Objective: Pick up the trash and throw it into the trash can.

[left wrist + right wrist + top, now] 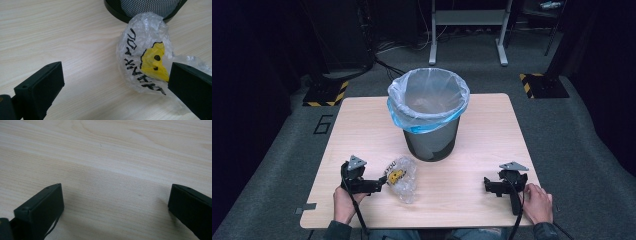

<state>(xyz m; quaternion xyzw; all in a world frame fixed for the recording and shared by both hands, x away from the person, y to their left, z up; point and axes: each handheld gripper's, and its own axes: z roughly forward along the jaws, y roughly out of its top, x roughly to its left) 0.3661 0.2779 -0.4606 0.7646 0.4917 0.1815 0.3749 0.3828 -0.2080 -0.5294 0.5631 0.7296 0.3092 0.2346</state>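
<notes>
Both tools gape; left tool (115, 85) beside crumpled plastic bag (145, 55).

my table (362, 130) is evenly lit from above while the room around it falls nearly black. the high view is soft and grainy. my gripper views are sharper, with soft shadows beneath the jaws.

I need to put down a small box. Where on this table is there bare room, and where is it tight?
Bare wood lies on the table left of the bin, on its right, and between the plastic bag and the right gripper. It is crowded near the front: the bag lies against the bin's base, with the left gripper at its edge.
</notes>
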